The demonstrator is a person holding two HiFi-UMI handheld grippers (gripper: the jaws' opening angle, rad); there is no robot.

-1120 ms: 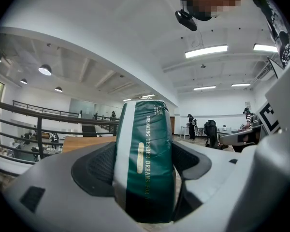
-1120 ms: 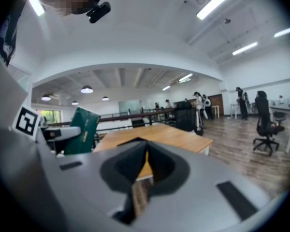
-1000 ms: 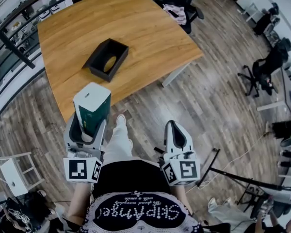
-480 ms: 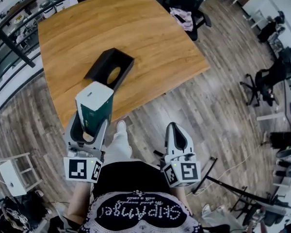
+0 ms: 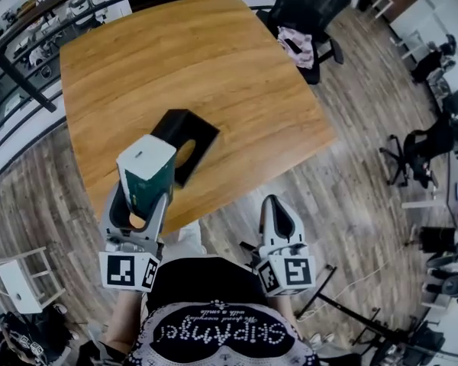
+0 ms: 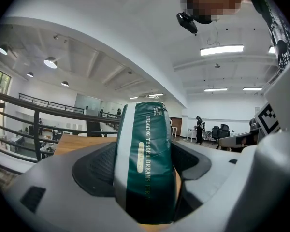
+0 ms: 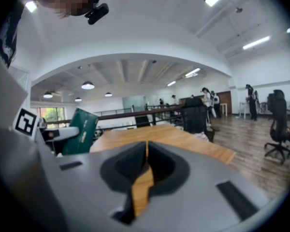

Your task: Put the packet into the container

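Green-and-white, upright soft packet (image 5: 146, 175) sits pinched between the jaws of the left gripper (image 5: 137, 195) in the head view, at 7 o'clock in the frame. Its white top points toward the table. A black rectangular open-topped container (image 5: 192, 137) rests on the light brown wooden table (image 5: 175, 52), near the table's near edge, at 1 o'clock from the packet and just beside it in the picture. A tan oval shows inside the container. The right gripper (image 5: 274, 201) is at 5 o'clock, over the plank floor, apart from the table. A black office chair (image 5: 309, 6) stands at the table's far right corner.

Left gripper view: the left gripper (image 6: 145, 170) is clamped on the packet (image 6: 144, 139), one jaw on each flat side, and the packet stands up out of them. The table top (image 6: 82, 143) shows at 9 o'clock behind.

Right gripper view: the right gripper (image 7: 146, 164) has its jaws pressed together with nothing between them. The packet (image 7: 81, 129) appears at 9 o'clock, and the table (image 7: 183, 141) lies beyond.
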